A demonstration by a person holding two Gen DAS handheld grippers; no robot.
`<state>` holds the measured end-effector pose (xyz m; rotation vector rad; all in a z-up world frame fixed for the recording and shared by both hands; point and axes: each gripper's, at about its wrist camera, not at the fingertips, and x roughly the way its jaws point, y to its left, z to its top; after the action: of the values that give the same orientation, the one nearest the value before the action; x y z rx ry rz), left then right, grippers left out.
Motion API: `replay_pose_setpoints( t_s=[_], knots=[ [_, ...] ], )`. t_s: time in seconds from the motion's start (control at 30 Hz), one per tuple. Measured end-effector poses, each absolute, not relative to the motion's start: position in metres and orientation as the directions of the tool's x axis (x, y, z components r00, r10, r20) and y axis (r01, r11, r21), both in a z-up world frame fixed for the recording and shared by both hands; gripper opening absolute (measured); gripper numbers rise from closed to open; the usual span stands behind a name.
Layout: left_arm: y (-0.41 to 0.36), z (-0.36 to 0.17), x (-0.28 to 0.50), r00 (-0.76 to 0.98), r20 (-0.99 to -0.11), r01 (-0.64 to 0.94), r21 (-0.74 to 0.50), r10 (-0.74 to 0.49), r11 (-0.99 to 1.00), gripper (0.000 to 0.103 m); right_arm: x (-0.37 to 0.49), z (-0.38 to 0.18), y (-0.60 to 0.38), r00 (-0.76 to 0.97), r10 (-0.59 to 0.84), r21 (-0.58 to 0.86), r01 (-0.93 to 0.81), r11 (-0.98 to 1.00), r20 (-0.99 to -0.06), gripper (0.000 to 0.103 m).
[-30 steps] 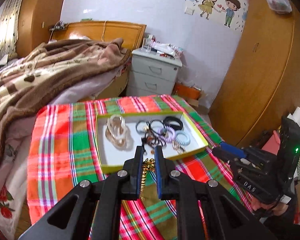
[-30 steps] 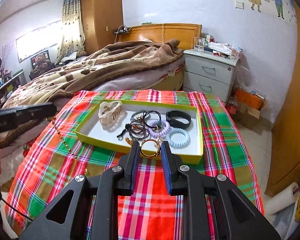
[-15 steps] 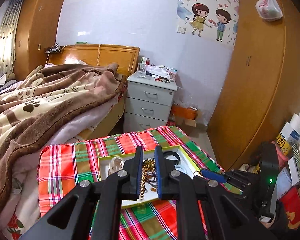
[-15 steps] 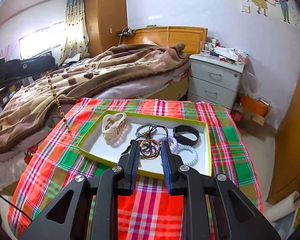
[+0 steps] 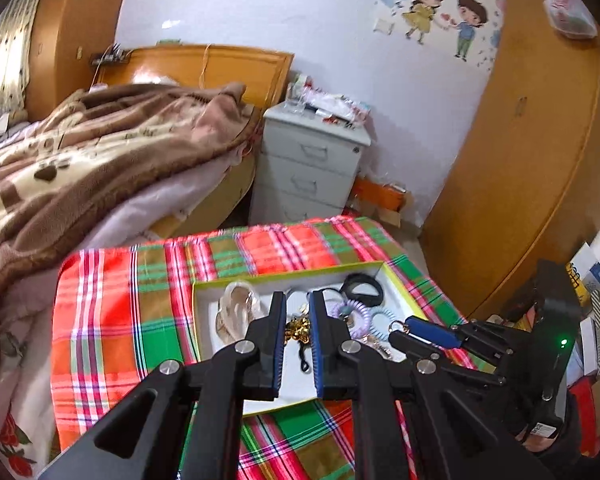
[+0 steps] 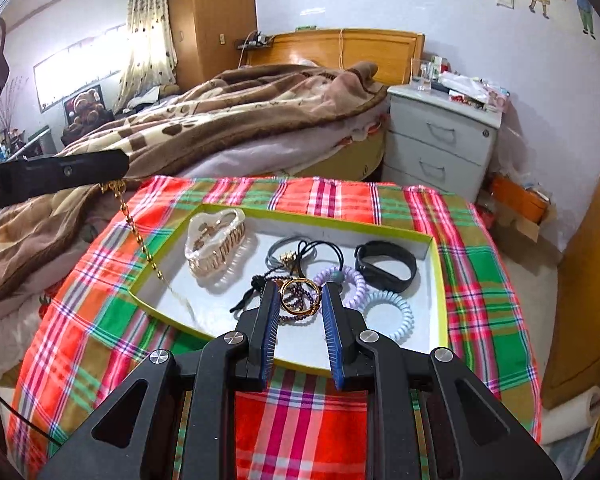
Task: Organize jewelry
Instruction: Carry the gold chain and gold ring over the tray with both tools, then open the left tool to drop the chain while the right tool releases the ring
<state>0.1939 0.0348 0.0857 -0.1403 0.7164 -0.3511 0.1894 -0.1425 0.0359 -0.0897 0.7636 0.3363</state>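
A white tray with a yellow-green rim (image 6: pixel 440 280) (image 5: pixel 204 284) sits on the plaid cloth. It holds a clear hair claw (image 6: pixel 214 240), black hair ties (image 6: pixel 320 250), a lilac coil tie (image 6: pixel 354 284), a pale blue coil tie (image 6: pixel 394 312) and a black band (image 6: pixel 386 264). My left gripper (image 5: pixel 298 300) is shut on a gold chain (image 6: pixel 140 236) that hangs down, its end reaching the tray's left part. My right gripper (image 6: pixel 300 292) is shut on a gold ring (image 6: pixel 298 298), held over the tray's near middle.
The plaid cloth (image 6: pixel 340 420) covers a small table. A bed with a brown blanket (image 6: pixel 220 112) lies behind it. A grey nightstand (image 6: pixel 436 140) stands at the back right, a wooden wardrobe (image 5: pixel 520 160) to the right.
My left gripper came down with the chain, whose end now reaches the tray. My right gripper moved forward with the ring, further over the tray.
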Motion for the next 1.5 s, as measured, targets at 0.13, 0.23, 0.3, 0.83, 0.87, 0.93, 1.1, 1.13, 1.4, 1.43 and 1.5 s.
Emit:
replay_pose_setpoints(
  t_s=[0.13, 0.23, 0.3, 0.83, 0.87, 0.93, 1.1, 1.13, 1.4, 1.43, 1.5],
  knots=[
    [0.036, 0.074, 0.198, 0.682, -0.634, 0.264, -0.251, -0.365, 0.931, 0.012, 0.198, 0.027, -0.142, 0.654, 0.262, 0.041, -0.333, 0.942, -0.709, 0.023],
    [0.031, 0.062, 0.203, 0.664, -0.666, 0.259, -0.222, -0.340, 0.940, 0.012, 0.204, 0.017, -0.140, 0.636, 0.259, 0.037, -0.340, 0.940, -0.727, 0.023],
    [0.027, 0.051, 0.204, 0.655, -0.685, 0.259, -0.193, -0.319, 0.946, 0.012, 0.208, 0.010, -0.140, 0.622, 0.256, 0.035, -0.345, 0.938, -0.740, 0.023],
    [0.019, -0.013, 0.221, 0.536, -0.796, 0.221, -0.189, -0.281, 0.957, 0.012, 0.222, -0.018, -0.138, 0.542, 0.242, 0.037, -0.361, 0.932, -0.805, 0.023],
    [0.020, -0.014, 0.221, 0.537, -0.800, 0.212, -0.180, -0.269, 0.961, 0.012, 0.223, -0.018, -0.138, 0.541, 0.242, 0.039, -0.360, 0.932, -0.805, 0.023],
    [0.018, -0.016, 0.220, 0.543, -0.801, 0.209, -0.164, -0.254, 0.964, 0.012, 0.224, -0.018, -0.138, 0.538, 0.243, 0.042, -0.359, 0.933, -0.807, 0.023],
    [0.018, -0.018, 0.221, 0.540, -0.803, 0.206, -0.164, -0.252, 0.965, 0.012, 0.226, -0.018, -0.136, 0.533, 0.242, 0.041, -0.361, 0.932, -0.811, 0.023],
    [0.019, -0.018, 0.221, 0.535, -0.804, 0.205, -0.172, -0.257, 0.964, 0.012, 0.226, -0.018, -0.136, 0.533, 0.242, 0.042, -0.361, 0.932, -0.811, 0.023],
    [0.016, -0.017, 0.221, 0.533, -0.810, 0.203, -0.158, -0.244, 0.967, 0.013, 0.226, -0.018, -0.136, 0.530, 0.246, 0.048, -0.360, 0.932, -0.812, 0.023],
    [0.016, -0.017, 0.221, 0.533, -0.811, 0.203, -0.156, -0.243, 0.967, 0.014, 0.226, -0.019, -0.135, 0.530, 0.246, 0.049, -0.358, 0.933, -0.811, 0.023],
    [0.014, -0.016, 0.221, 0.535, -0.812, 0.201, -0.148, -0.235, 0.968, 0.024, 0.227, -0.018, -0.136, 0.532, 0.242, 0.051, -0.348, 0.936, -0.811, 0.025]
  ],
)
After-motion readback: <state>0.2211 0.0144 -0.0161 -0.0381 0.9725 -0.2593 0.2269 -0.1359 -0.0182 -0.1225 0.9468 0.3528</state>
